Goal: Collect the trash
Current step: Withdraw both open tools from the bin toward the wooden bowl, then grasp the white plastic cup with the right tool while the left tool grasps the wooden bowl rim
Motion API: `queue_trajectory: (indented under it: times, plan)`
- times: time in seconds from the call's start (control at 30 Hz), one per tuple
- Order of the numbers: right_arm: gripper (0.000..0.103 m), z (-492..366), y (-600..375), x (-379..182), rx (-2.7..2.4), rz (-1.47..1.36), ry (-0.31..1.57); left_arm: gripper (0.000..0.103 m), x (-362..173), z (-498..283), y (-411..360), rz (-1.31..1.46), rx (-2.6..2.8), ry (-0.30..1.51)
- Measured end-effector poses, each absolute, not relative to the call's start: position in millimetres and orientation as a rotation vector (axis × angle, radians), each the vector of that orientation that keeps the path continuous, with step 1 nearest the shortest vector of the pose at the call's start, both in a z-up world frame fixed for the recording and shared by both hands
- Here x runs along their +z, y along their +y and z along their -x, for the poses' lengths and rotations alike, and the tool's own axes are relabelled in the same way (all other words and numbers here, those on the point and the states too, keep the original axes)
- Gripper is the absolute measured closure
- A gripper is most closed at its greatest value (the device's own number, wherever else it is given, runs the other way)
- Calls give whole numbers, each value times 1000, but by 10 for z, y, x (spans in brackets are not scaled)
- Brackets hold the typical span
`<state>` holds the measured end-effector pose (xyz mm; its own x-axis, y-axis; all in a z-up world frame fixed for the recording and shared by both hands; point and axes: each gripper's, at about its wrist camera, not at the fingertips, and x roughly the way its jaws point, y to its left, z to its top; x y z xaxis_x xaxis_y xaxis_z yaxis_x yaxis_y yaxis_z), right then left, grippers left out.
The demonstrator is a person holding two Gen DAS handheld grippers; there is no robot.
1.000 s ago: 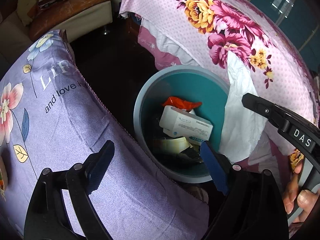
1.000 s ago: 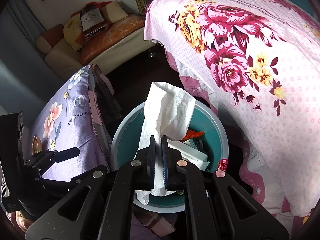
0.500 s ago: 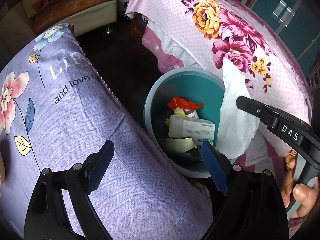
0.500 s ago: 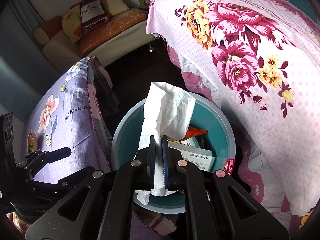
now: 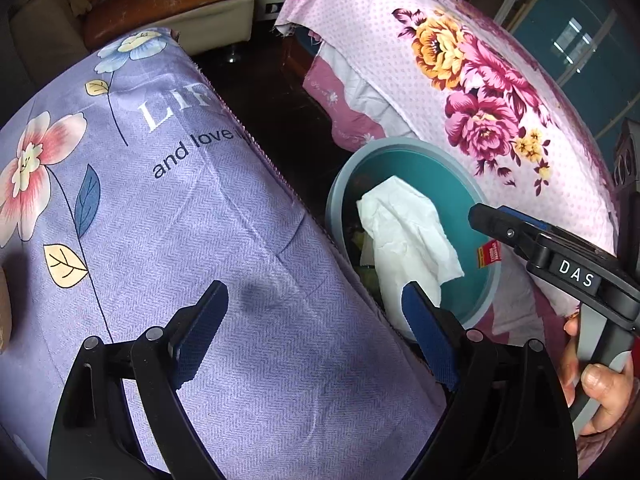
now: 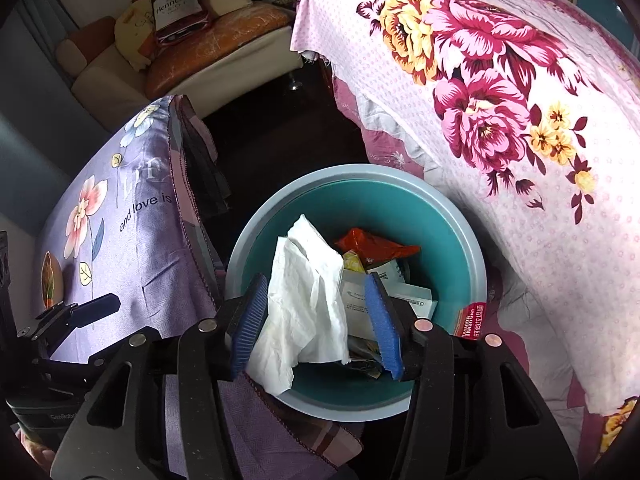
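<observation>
The right gripper [image 6: 316,316] hung over the teal bin [image 6: 460,240] at lower centre, jaws spread, gripping nothing. The white tissue [image 6: 308,304] lay inside, atop a red wrapper [image 6: 372,246] (and cartons). The left gripper [image 5: 316,328] was released above the lilac cloth [image 5: 180,220].

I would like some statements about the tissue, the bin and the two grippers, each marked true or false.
1. The right gripper is open. True.
2. The white tissue lies on the purple cloth. False: it is in the bin, on top of the other trash.
3. The left gripper grips a box. False: it is open and holds nothing.
4. A red wrapper is in the bin. True.
5. The bin is yellow inside. False: it is teal.
</observation>
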<state>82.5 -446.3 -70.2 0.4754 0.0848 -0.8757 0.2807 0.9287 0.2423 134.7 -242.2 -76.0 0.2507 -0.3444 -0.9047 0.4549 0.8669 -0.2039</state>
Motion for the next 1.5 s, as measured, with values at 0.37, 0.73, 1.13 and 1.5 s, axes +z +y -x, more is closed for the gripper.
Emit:
queue_trajectory:
  times: [0.37, 0.73, 1.13, 1.5]
  plan:
    - [34, -901, -4009, -556, -77, -329, 1092, 13, -659, -1339, -1921, -38, -496, 1174]
    - [34, -1064, -3262, -328, 46, -254, 1103, 12, -506, -1283, -1100, 42, -417, 1132]
    - [34, -1358, -1862, -174, 289, -99, 1150, 12, -357, -1208, 354, 114, -211, 1061]
    - [71, -1668, -847, -228, 468, -64, 1200, 12, -547, -1201, 1229, 202, -122, 1082]
